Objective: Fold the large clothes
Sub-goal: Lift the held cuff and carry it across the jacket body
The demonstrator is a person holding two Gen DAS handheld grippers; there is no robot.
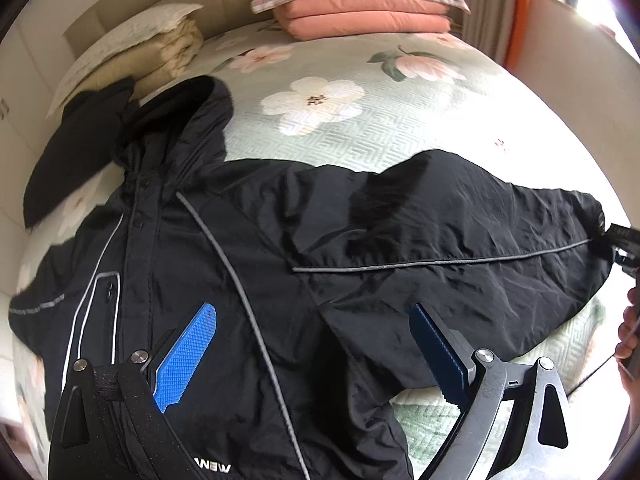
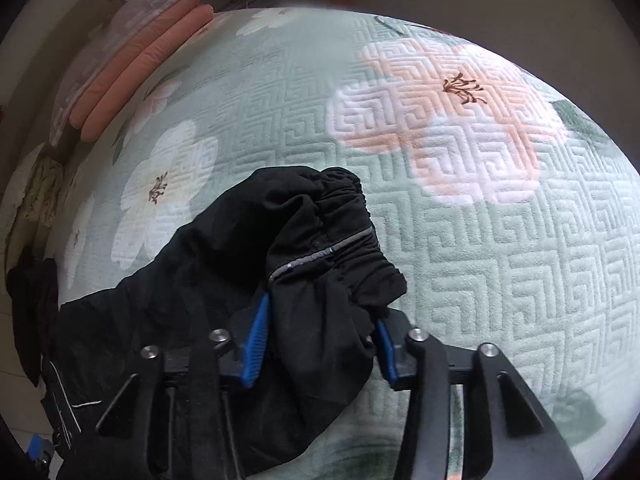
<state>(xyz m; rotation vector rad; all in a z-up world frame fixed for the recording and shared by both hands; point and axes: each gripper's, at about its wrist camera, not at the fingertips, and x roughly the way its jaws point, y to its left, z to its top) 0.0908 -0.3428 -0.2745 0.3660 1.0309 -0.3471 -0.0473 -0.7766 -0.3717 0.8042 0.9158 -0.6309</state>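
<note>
a: where's the jacket (image 1: 248,272) lying?

b: spread front-up on the flowered bedspread (image 1: 360,136), collar toward ten o'clock in your left view, one sleeve (image 1: 460,240) stretched out to three o'clock. it looks like thin, slick shell cloth: light, floppy, likely to slide and billow, so it probably won't hold a crease by itself.

a: and the left gripper (image 1: 320,344)?

b: jaws wide apart, hovering over the chest, holding nothing.

a: the right gripper (image 2: 320,340)?

b: the elastic cuff (image 2: 340,240) bunches between its pads, but whether they pinch it i cannot tell. take hold at that gathered cuff or a piped seam; i'd judge smooth panels may slip.
</note>
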